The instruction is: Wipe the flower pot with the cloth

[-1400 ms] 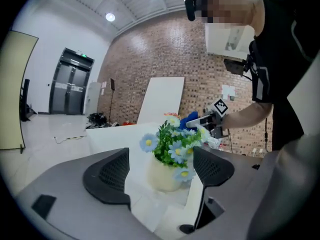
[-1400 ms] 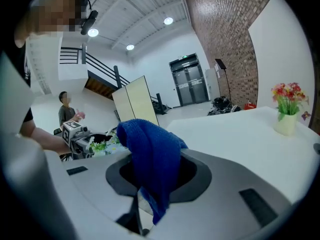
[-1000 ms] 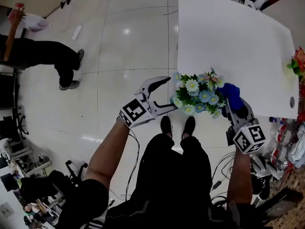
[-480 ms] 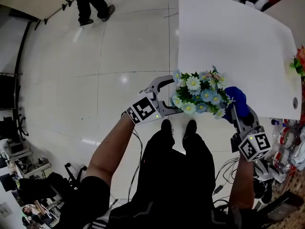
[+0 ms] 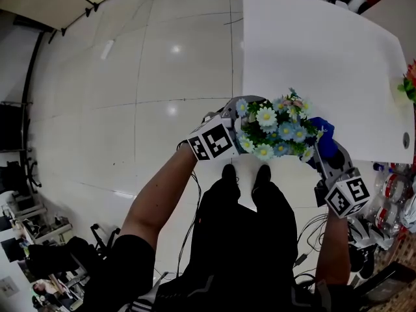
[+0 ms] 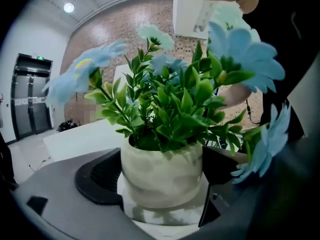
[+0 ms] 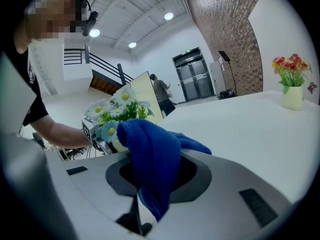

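Observation:
A white marbled flower pot (image 6: 162, 176) with blue and white daisies (image 5: 279, 132) stands on the near left corner of the white table (image 5: 312, 57). My left gripper (image 5: 242, 119) reaches in from the left, and in the left gripper view (image 6: 162, 189) its jaws stand on either side of the pot. They have just been opening, and the left pad (image 6: 100, 176) shows a narrow gap to the pot wall. My right gripper (image 5: 327, 158) is at the pot's right, shut on a blue cloth (image 5: 325, 135) that drapes over its jaws (image 7: 150, 159). The flowers hide the pot in the head view.
A second pot with red flowers (image 7: 291, 86) stands far off at the table's right edge (image 5: 409, 86). Glossy tiled floor (image 5: 162, 77) spreads to the left of the table. The person's feet (image 5: 244, 173) are just below the table corner. Clutter lies at the lower right (image 5: 390, 207).
My left gripper has moved right and rolled, from beside the flowers to around the pot. The right gripper with the cloth has sunk slightly. A person at the upper left has walked out of view.

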`<state>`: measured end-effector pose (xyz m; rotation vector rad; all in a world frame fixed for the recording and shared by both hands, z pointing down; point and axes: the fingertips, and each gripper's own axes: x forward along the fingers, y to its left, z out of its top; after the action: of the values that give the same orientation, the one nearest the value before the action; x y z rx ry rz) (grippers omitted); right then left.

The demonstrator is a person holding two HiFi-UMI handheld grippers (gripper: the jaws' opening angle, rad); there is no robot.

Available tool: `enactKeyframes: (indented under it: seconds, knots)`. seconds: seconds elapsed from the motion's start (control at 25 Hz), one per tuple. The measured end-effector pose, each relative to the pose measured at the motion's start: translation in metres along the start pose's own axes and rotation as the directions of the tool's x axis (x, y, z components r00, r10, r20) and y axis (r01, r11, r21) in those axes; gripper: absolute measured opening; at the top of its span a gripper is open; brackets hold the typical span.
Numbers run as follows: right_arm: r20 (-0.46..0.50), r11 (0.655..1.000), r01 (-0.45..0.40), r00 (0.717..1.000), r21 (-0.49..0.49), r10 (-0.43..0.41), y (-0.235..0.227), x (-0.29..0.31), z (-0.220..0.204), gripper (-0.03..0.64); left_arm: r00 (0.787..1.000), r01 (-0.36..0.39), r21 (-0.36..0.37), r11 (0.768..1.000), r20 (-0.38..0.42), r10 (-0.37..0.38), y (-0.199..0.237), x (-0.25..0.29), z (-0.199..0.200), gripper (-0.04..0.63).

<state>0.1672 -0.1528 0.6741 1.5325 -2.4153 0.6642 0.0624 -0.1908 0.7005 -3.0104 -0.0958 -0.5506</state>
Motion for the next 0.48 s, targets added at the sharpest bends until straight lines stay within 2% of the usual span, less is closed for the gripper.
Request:
enactKeyframes:
  seconds: [0.24,0.48]
  knots:
    - [-0.031,0.996,-0.082,0.996,-0.036,0.081,0.013,0.019,-0.004,0.097,0.999,0.005,-0.015,1.000,0.051,-0.004,-0.002,0.002,0.003,0.485]
    - [-0.069,0.987,-0.157,0.986,-0.041,0.154,0.026,0.029,-0.011,0.097,0.998,0.044,-0.006,0.999,0.037,-0.044,-0.016,-0.004,0.002,0.483]
